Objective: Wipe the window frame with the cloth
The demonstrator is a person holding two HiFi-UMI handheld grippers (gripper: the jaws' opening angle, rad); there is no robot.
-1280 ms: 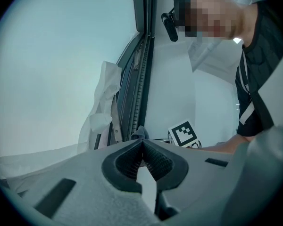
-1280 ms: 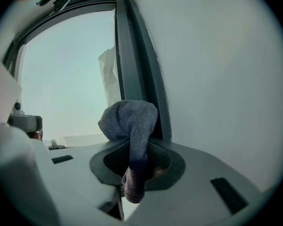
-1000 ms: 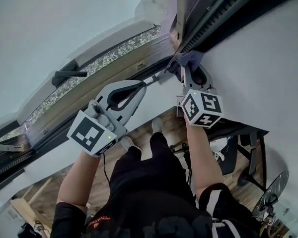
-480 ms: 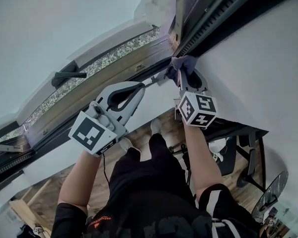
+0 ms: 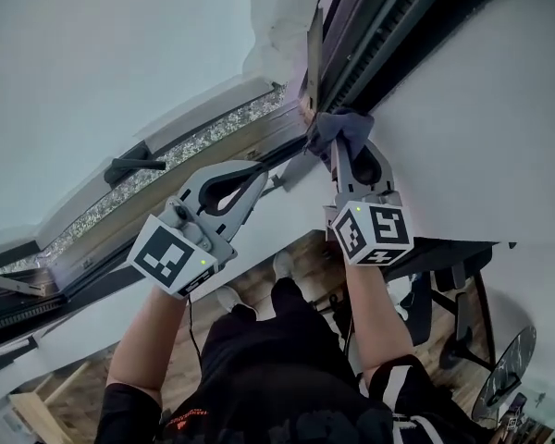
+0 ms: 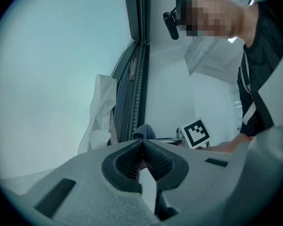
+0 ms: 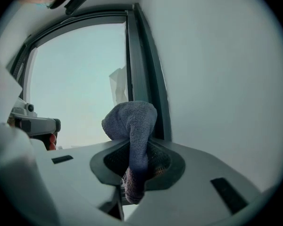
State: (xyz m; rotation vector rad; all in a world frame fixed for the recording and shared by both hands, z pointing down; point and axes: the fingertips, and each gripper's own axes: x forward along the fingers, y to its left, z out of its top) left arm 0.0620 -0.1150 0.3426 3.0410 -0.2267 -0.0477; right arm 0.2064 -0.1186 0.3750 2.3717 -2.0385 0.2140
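Observation:
A grey-blue cloth (image 5: 340, 127) is bunched at the tip of my right gripper (image 5: 336, 144), which is shut on it. The cloth (image 7: 132, 124) presses against the dark window frame (image 5: 375, 35) where it meets the white wall. In the right gripper view the frame (image 7: 146, 74) runs upward just behind the cloth. My left gripper (image 5: 257, 166) hovers to the left, below the frame's lower rail, shut with nothing between its jaws. In the left gripper view the closed tips (image 6: 142, 143) point toward the frame (image 6: 137, 79) and the cloth (image 6: 142, 132).
A black window handle (image 5: 134, 167) sticks out at left. A white curtain (image 5: 282, 17) hangs by the glass. Below are a wooden floor, an office chair (image 5: 449, 313) and a fan (image 5: 507, 373).
My right gripper has slid the cloth up along the frame. The view has shifted and the left gripper has stayed beside it, little moved.

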